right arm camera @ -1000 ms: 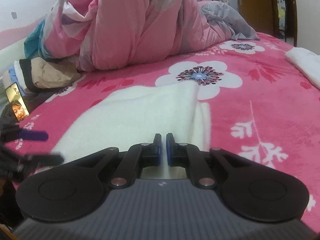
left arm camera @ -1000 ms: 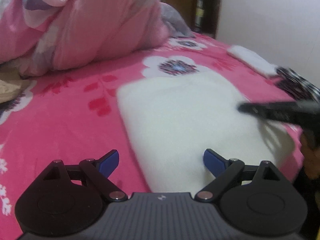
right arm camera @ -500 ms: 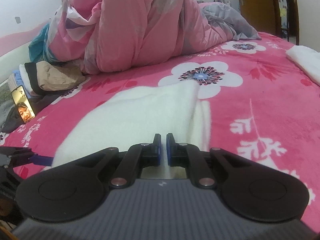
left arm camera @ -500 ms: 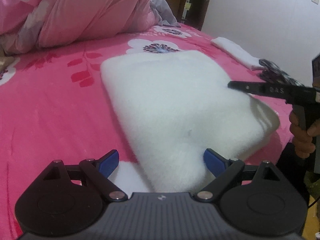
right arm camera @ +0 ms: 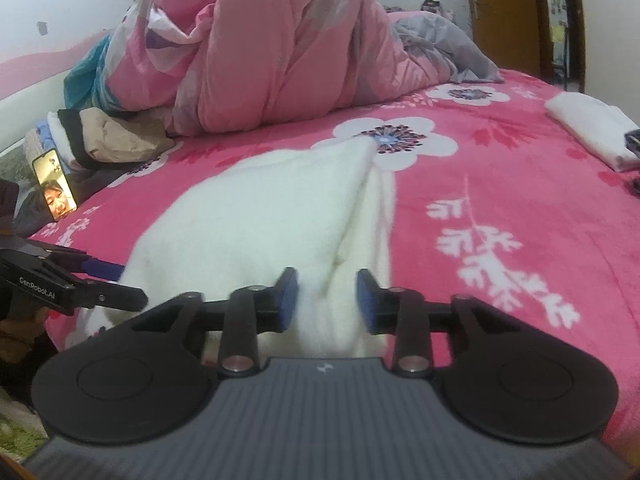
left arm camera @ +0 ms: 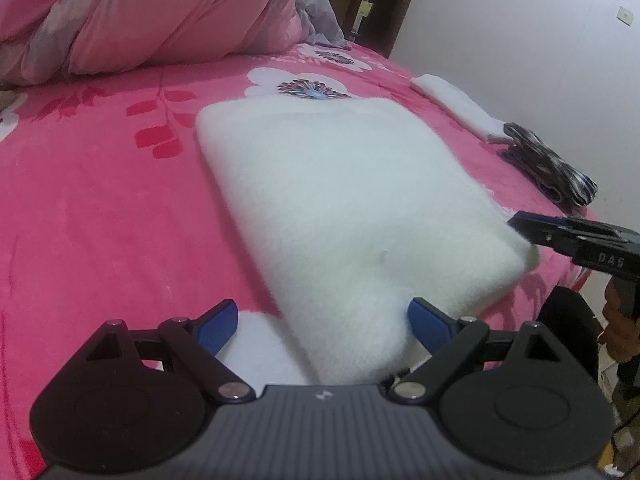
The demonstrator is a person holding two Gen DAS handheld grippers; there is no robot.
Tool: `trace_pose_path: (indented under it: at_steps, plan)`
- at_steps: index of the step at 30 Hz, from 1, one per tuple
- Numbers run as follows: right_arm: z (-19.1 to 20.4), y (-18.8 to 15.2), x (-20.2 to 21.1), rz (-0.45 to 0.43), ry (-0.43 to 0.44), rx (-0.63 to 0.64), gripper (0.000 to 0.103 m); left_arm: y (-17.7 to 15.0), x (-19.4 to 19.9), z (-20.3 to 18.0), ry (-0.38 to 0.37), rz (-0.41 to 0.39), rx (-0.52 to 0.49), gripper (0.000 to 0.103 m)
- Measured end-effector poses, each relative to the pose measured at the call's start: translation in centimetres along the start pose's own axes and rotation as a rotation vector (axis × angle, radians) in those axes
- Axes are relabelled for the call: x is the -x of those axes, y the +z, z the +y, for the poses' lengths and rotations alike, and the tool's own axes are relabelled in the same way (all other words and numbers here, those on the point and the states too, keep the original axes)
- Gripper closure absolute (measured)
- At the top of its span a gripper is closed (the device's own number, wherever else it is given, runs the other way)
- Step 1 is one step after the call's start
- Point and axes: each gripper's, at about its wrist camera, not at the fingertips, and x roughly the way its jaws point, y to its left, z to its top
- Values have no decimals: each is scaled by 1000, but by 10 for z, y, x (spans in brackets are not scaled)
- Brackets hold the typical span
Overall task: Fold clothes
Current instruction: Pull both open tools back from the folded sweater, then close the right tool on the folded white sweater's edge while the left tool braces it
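White fleece garment [left arm camera: 352,216] lay folded into a thick pad on the pink flowered bed [left arm camera: 100,208], its far edge touching a large white flower printed on the cover. The left gripper [left arm camera: 323,322] sat low at the garment's near edge with its blue-padded fingers [left arm camera: 218,326] spread wide apart, clamped on nothing; the near corner of the garment lay between them, and a lower white layer showed under the left finger. The right gripper [right arm camera: 327,300] was at the garment's other near corner, its fingers [right arm camera: 288,298] parted with white cloth [right arm camera: 256,216] between them, though the pads did not press on it. From the left wrist view the right gripper's black tip reached in just beside the garment's right edge. Beyond the garment, a heaped pink quilt [right arm camera: 272,48] filled the head of the bed. Right of the garment, near the wall, lay a folded white cloth [left arm camera: 456,106] and, just next to it, a dark patterned item [left arm camera: 548,168]. Left of the garment, in the right wrist view, a pile of folded clothes [right arm camera: 108,140] sat at the bed's edge with a lit phone [right arm camera: 54,188] propped beside it.
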Motion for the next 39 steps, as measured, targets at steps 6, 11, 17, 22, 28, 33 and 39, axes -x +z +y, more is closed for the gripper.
trace_pose_path:
  at_steps: [6, 11, 17, 22, 28, 33, 39]
  plan:
    - [-26, 9, 11, -21, 46, -130, 35, 9, 17, 4, -19, -13, 24, 10]
    - [-47, 14, 6, -27, 119, -289, 20, 20, 19, 8, -43, -24, 54, 10]
    - [-65, 18, -14, 0, 211, -467, 15, 32, 8, 17, -66, 6, 121, 10]
    - [-74, 17, -35, 51, 274, -580, 6, 36, -2, 24, -104, 24, 162, 10]
    - [-82, 15, -58, 112, 336, -694, 3, 38, -12, 34, -134, 48, 196, 10]
    - [-83, 12, -65, 139, 327, -711, 2, 39, -20, 43, -162, 64, 224, 10]
    - [-84, 9, -73, 170, 317, -730, 1, 40, -29, 53, -195, 80, 259, 9]
